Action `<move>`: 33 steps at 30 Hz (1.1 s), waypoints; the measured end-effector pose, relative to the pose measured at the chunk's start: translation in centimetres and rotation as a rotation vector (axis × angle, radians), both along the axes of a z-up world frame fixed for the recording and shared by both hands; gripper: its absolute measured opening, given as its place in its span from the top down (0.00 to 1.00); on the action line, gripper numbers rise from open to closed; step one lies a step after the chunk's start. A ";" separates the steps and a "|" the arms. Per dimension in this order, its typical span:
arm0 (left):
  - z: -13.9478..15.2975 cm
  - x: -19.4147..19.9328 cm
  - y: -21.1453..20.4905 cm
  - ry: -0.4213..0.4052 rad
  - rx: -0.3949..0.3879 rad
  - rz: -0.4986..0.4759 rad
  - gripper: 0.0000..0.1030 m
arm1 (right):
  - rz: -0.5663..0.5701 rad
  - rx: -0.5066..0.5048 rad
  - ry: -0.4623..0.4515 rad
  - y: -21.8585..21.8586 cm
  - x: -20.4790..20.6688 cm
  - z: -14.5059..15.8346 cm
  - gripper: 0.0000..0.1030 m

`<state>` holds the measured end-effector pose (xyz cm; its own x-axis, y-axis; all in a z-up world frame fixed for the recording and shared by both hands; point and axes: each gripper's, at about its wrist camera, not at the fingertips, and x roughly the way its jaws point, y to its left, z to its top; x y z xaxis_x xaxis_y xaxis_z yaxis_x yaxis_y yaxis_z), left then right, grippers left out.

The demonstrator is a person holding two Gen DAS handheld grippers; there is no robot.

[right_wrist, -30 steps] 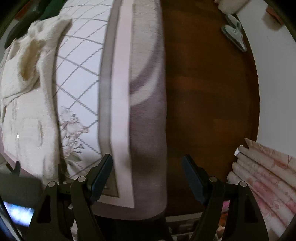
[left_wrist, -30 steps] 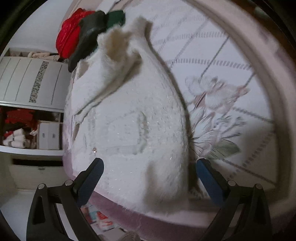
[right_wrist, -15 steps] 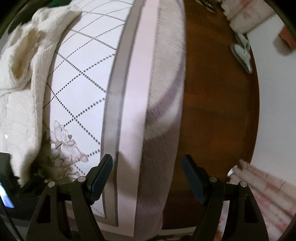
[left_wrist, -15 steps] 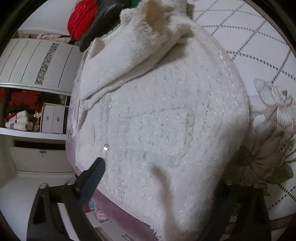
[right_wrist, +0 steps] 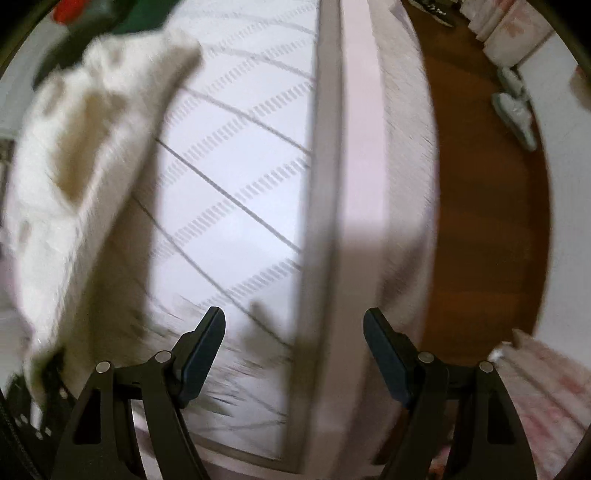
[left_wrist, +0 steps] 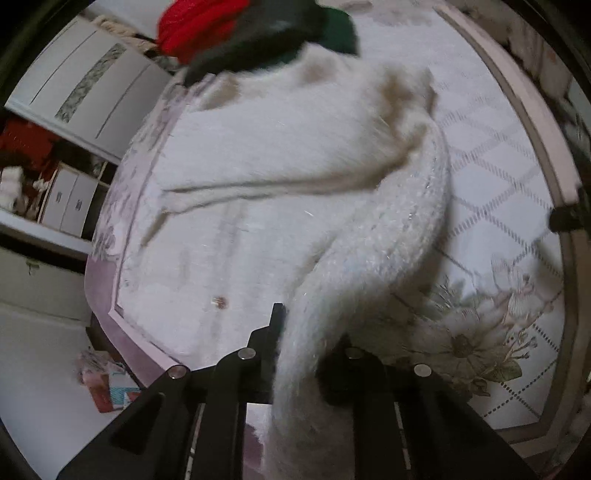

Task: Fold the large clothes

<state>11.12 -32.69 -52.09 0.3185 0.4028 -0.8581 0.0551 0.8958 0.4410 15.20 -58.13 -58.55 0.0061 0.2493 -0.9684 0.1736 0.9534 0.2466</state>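
A large fluffy white garment (left_wrist: 266,192) lies spread on a bed with a diamond and flower patterned cover (left_wrist: 491,206). My left gripper (left_wrist: 310,332) is shut on the garment's right edge, which rises as a thick fold from the bed into the jaws. The garment shows at the left of the right wrist view (right_wrist: 74,184), blurred. My right gripper (right_wrist: 293,347) is open and empty above the bed cover (right_wrist: 236,192), to the right of the garment.
A pile of red, black and green clothes (left_wrist: 258,33) lies at the far end of the bed. White cabinets (left_wrist: 85,96) and shelves stand to the left. A brown wooden floor (right_wrist: 480,192) with slippers (right_wrist: 515,110) lies beyond the bed's right edge.
My left gripper has closed on the garment's right edge and lifted it off the bed. My right gripper has moved left over the bed, still open.
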 end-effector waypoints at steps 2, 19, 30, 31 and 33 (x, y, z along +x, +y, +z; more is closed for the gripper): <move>1.3 0.2 1.4 -0.010 -0.015 0.008 0.89 | -0.030 0.103 -0.031 0.4 1.4 0.6 0.23; 2.3 3.3 8.5 0.007 -0.200 0.085 0.88 | -0.119 0.533 0.110 12.7 15.0 -5.3 0.20; 3.9 3.7 15.8 0.043 -0.418 0.040 0.89 | -0.121 0.220 0.005 19.5 14.8 3.2 0.75; 4.3 3.7 16.6 0.042 -0.429 0.036 0.89 | -0.115 0.201 -0.007 20.7 15.0 4.6 0.75; 5.4 3.7 18.9 0.032 -0.466 0.042 0.89 | -0.107 0.183 -0.026 23.2 15.3 7.3 0.75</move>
<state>14.82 -13.82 -46.73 0.2809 -0.0154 -0.9596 0.0212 0.9997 -0.0099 30.45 -34.88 -51.29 0.0660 0.4173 -0.9064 0.2634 0.8689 0.4192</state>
